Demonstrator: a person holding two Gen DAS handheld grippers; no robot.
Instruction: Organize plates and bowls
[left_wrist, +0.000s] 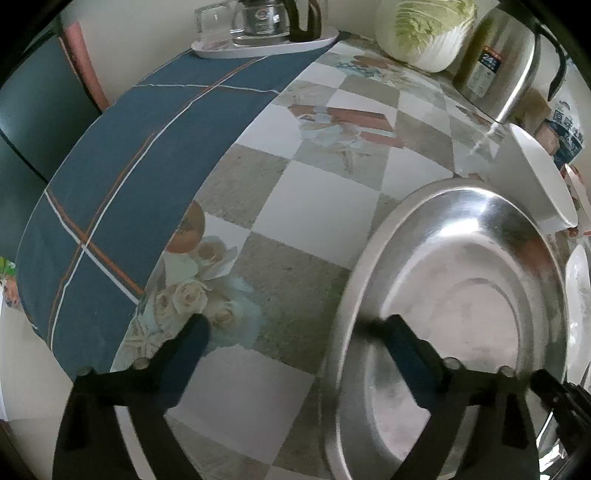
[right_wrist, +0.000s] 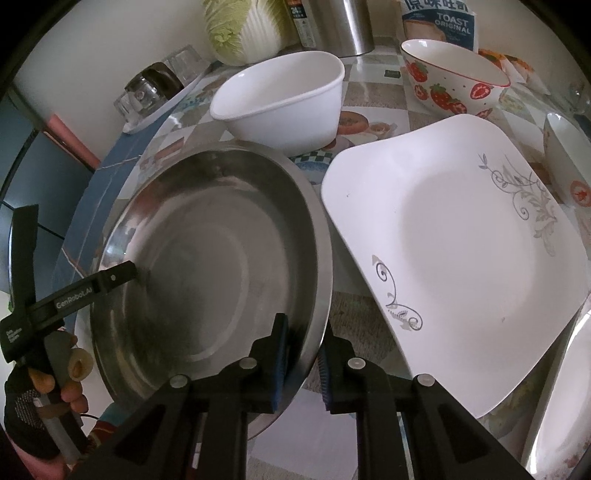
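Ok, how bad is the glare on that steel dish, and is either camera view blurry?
Left wrist view: a bright streak of glare on the steel dish upper rim, pinkish reflections in its basin; edges strongly bent by fisheye. Right wrist view: the dish reads darker, only a small highlight at its left rim; the square plate is evenly lit. Both views look fairly sharp, with dark corners.

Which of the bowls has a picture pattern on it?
The strawberry bowl at the back; the white bowl beside it is plain, and the steel basin is bare metal.
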